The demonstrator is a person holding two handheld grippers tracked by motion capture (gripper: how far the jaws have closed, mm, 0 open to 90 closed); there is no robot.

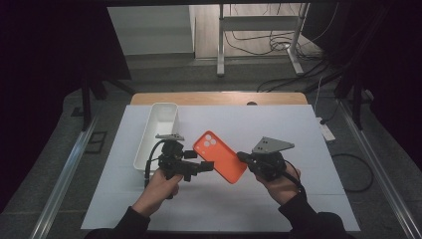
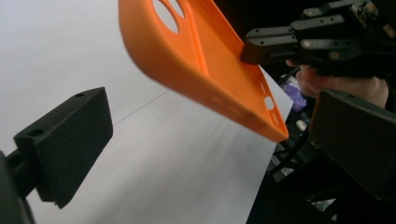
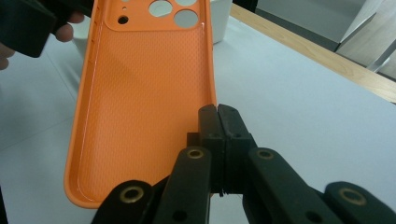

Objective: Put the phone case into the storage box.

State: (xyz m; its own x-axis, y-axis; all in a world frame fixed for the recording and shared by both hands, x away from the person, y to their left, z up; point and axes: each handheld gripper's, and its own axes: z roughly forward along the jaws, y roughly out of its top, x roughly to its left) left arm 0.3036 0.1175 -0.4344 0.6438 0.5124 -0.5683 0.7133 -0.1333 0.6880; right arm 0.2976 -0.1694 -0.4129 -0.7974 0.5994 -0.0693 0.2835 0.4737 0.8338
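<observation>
Right gripper [image 3: 218, 121] jaws pinching orange phone case [image 3: 144, 93] edge, left gripper [image 2: 205, 154] jaws spread beneath it — white bin [image 1: 157, 132] behind

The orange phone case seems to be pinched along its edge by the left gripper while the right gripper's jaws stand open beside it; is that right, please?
Not quite: the grippers are swapped. The right gripper view shows the right gripper shut on the edge of the orange phone case, and the left gripper view shows the left gripper with jaws open beside it.
</observation>
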